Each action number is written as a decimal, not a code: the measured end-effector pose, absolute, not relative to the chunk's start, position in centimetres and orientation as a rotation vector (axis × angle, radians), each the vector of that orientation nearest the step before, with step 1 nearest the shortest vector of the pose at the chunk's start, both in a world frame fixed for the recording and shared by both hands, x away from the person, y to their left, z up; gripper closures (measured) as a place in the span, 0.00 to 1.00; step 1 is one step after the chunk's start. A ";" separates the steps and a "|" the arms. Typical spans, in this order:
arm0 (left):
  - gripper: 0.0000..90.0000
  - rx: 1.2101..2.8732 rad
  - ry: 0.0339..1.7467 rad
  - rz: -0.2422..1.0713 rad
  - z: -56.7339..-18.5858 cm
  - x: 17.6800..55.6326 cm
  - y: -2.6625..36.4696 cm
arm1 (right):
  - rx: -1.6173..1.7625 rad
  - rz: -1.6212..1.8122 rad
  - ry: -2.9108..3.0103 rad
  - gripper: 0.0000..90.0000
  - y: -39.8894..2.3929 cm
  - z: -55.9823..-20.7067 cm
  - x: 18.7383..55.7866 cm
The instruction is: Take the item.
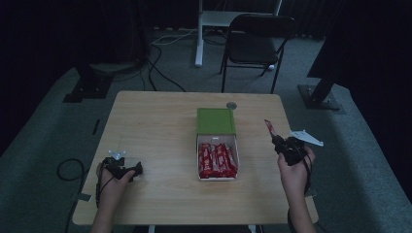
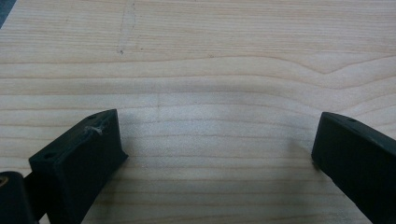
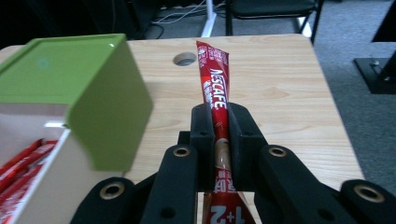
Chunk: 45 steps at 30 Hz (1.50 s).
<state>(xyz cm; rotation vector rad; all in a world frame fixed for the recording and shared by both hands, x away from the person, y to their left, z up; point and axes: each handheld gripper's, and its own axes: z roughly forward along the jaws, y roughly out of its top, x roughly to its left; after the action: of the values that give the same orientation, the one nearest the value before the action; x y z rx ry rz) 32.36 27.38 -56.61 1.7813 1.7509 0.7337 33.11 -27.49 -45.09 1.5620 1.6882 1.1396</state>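
Red and printed "NESCAFE" with "2+1", the coffee stick (image 3: 218, 100) stands clamped in the right gripper (image 3: 219, 135), right of the white box (image 1: 217, 177) of sachets (image 1: 216, 160) under its green lid (image 1: 215, 121). Over bare wooden table (image 2: 196, 70), the left gripper (image 2: 215, 149) gapes empty.

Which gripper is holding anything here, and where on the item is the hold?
The right gripper is shut on a red coffee stick sachet, clamped around its middle, top end sticking out. The left gripper is open over the table, holding nothing.
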 end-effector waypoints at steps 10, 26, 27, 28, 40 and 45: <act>0.03 1.781 1.751 0.734 -56.6 32.4 27.4 | 1.614 1.074 1.654 0.91 -29.2 -47.6 33.7; 0.03 1.782 1.751 0.734 -56.6 32.4 27.4 | 1.703 0.976 1.623 0.91 -31.2 -51.6 34.6; 0.03 1.781 1.751 0.734 -56.6 32.4 27.4 | 1.706 0.964 1.627 0.91 -31.3 -51.8 34.6; 0.03 1.781 1.751 0.734 -56.6 32.4 27.4 | 1.713 0.957 1.628 0.91 -31.3 -52.1 34.7; 0.03 1.781 1.751 0.734 -56.6 32.4 27.4 | 1.763 0.887 1.653 0.91 -31.7 -54.6 35.6; 0.03 1.782 1.751 0.734 -56.6 32.4 27.4 | 1.782 0.876 1.663 0.91 -31.8 -55.2 35.9</act>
<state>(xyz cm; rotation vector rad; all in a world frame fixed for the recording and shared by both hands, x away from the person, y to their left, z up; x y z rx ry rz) 32.36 27.38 -56.61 1.7816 1.7508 0.7335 35.86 -31.78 -55.17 1.7820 1.6627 0.8761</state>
